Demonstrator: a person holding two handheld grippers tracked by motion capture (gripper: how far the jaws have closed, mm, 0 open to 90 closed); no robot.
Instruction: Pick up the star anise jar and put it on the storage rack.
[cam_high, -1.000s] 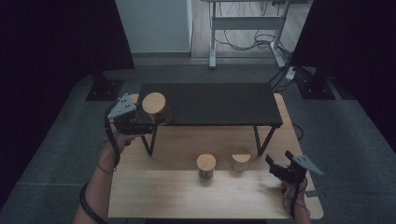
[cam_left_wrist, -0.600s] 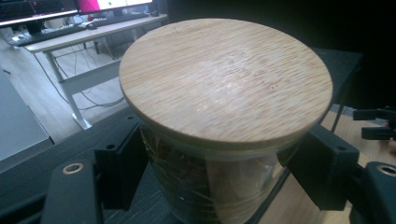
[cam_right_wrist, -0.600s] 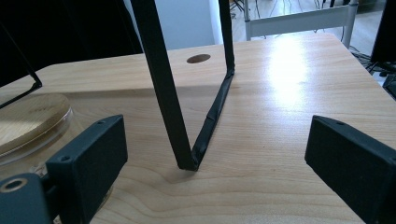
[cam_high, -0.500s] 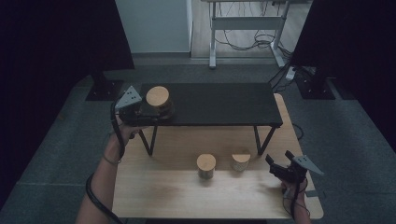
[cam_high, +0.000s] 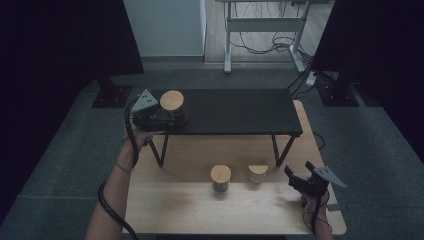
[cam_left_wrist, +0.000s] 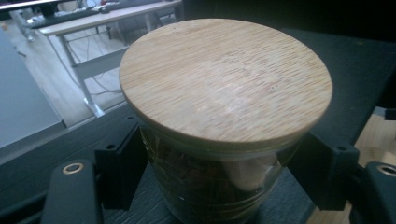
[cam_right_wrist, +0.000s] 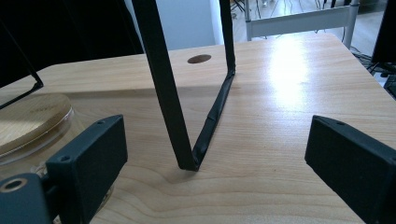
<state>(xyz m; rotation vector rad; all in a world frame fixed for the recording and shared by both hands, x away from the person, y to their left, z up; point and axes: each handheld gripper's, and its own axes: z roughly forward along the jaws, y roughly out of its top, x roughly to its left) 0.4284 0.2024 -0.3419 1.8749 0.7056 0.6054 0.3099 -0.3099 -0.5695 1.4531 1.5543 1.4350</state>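
A person stood at a light wooden desk (cam_high: 200, 210) with a gripper in each hand. The left gripper (cam_high: 165, 116) reached to the left end of a low black shelf (cam_high: 235, 110) standing on the desk, and its jaws were closed around a glass jar with a round wooden lid (cam_left_wrist: 224, 79). In the left gripper view the two black jaws pressed against the glass on either side, just below the lid — dark contents showed inside. The jar's base sat on, or just above, the shelf top; the pictures did not settle which.

The right gripper (cam_high: 299, 181) rested low near the desk's right edge, its jaws spread wide and holding nothing. Its own view looked past a black shelf leg (cam_right_wrist: 168, 93) towards a second lidded jar (cam_high: 220, 178) on the desk, under the shelf's front edge. A third jar (cam_high: 258, 172) stood just beside that one.

The step in hand appeared to be setting the first jar onto the shelf. The next move would likely call for opening the left jaws gently and drawing back without tipping the jar — then fetching another jar.
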